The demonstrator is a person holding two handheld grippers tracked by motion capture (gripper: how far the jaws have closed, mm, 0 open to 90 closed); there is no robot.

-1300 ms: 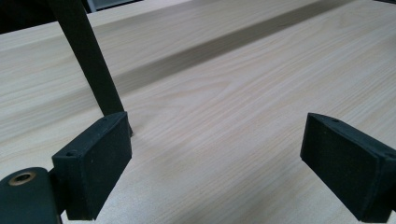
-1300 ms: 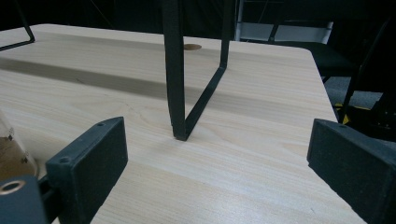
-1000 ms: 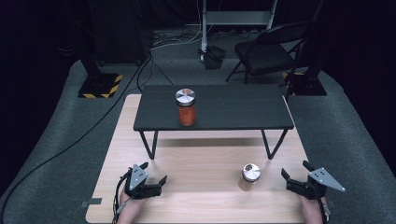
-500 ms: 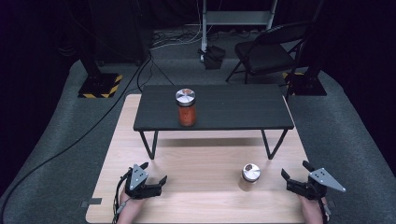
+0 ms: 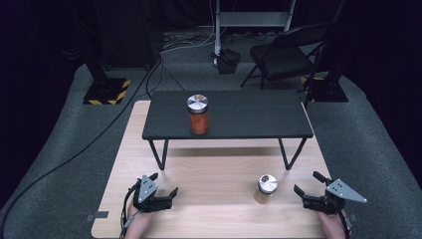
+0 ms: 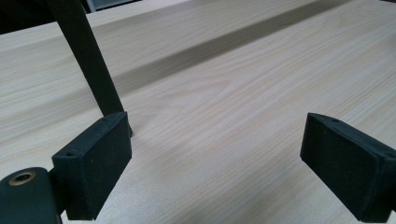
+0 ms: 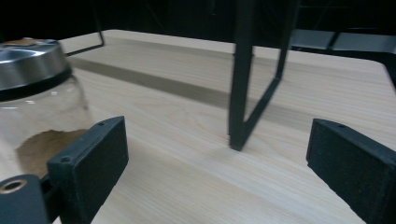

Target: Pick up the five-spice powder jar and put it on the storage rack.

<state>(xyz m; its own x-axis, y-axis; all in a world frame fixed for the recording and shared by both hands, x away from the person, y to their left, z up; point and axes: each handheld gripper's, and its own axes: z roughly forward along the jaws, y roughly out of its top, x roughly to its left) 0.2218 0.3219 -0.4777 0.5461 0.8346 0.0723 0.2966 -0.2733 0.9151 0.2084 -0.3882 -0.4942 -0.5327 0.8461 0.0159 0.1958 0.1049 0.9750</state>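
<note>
The right tongs (image 5: 309, 185) rest low on the pale wooden counter (image 5: 214, 174) with jaws spread and nothing between them, just right of a glass jar (image 5: 266, 188) with a metal lid and brown powder inside; the jar stands on the counter, apart from the tongs. The left tongs (image 5: 164, 184) sit near the counter's front left, also spread and empty. Farther back, a small black table (image 5: 249, 119) carries 1 jar of red powder (image 5: 198, 115).

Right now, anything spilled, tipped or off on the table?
Nothing stands out. The jar of red contents stands upright on the black raised shelf, the jar of brown powder upright on the wooden table, both lidded, nothing spilled. Right gripper open beside it.
</note>
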